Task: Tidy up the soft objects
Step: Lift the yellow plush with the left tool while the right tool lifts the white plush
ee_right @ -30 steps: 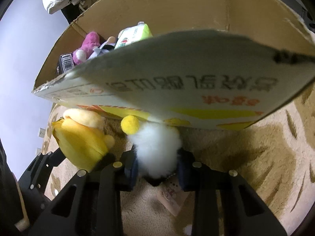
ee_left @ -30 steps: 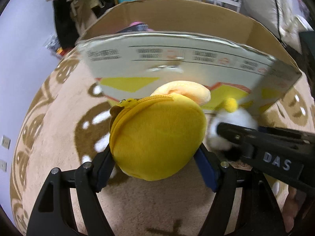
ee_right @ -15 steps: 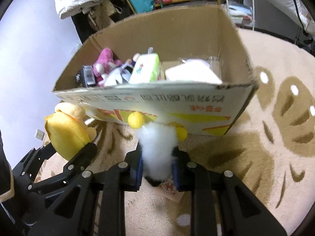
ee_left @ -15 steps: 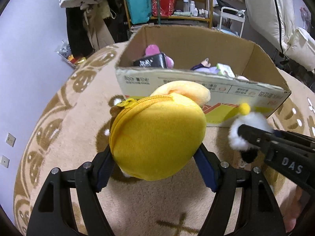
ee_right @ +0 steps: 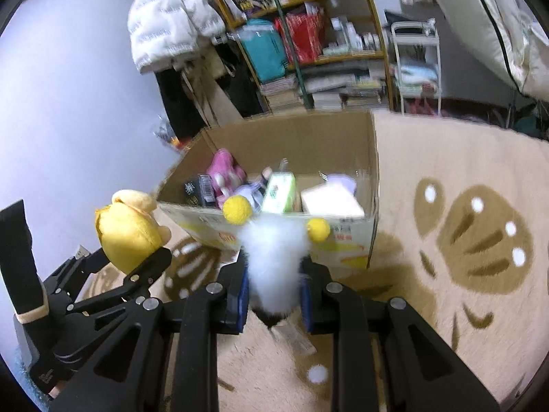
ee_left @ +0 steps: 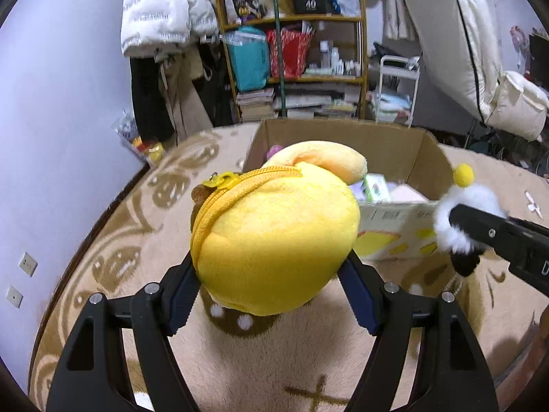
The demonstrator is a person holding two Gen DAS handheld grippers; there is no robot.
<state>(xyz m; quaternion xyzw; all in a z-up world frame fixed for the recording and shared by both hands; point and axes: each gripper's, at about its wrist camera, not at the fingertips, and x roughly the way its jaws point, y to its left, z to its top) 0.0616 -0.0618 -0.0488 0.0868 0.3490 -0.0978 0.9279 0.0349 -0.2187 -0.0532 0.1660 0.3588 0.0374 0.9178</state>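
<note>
My left gripper (ee_left: 271, 295) is shut on a yellow plush pouch (ee_left: 274, 240) with a zipper and a pale orange ear; it also shows at the left of the right wrist view (ee_right: 128, 233). My right gripper (ee_right: 274, 292) is shut on a white fluffy toy (ee_right: 274, 261) with two yellow pom-poms, seen too in the left wrist view (ee_left: 459, 213). Both are held above the rug, in front of an open cardboard box (ee_right: 343, 134), (ee_left: 343, 140).
The box holds a pink plush (ee_right: 223, 168), a tissue pack (ee_right: 279, 192) and other items. A beige patterned rug (ee_right: 463, 206) covers the floor. A cluttered shelf (ee_left: 295, 61), hanging white jacket (ee_left: 161, 13) and white trolley (ee_left: 398, 82) stand behind.
Both grippers have risen with their toys from low beside the box's front wall to a height where the inside of the box shows.
</note>
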